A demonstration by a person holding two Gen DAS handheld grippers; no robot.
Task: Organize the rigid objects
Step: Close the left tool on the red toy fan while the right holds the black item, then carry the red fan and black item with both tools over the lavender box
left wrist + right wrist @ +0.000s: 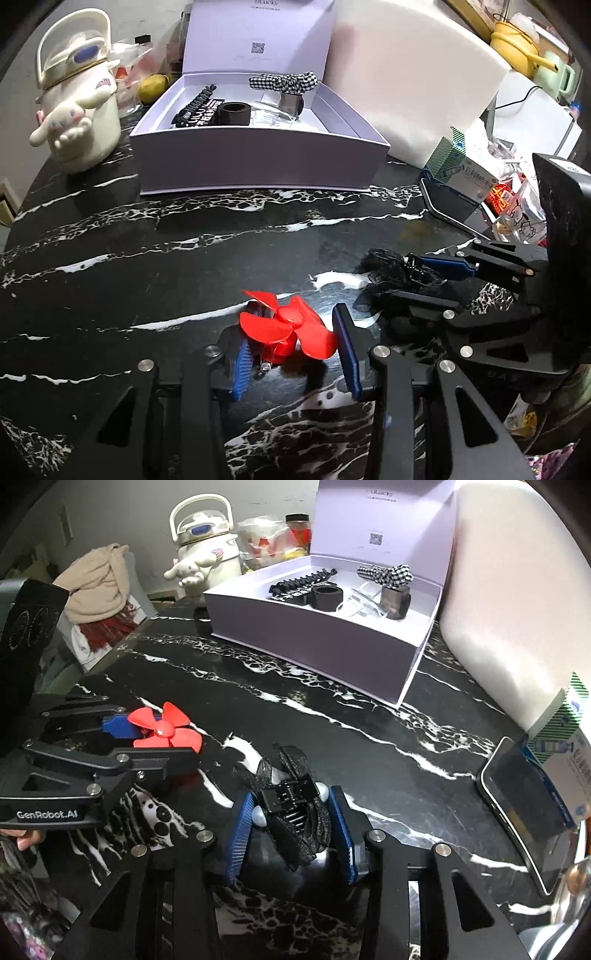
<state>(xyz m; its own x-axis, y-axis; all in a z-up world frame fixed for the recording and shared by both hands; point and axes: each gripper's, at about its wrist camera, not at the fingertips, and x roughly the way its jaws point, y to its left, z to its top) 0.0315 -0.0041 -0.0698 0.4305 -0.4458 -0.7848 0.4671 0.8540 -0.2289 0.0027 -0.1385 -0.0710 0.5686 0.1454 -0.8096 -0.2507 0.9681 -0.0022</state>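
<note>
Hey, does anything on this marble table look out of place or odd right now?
Two hair clips sit out on the table instead of in the open box: a red flower-shaped clip between the left gripper's pads and a black bow clip in the right gripper.

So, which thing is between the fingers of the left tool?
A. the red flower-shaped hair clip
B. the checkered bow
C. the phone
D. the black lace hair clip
A: in the left wrist view, the red flower-shaped hair clip sits between the blue pads of the left tool, while the black lace hair clip is in the right tool and the checkered bow lies in the white box.
</note>
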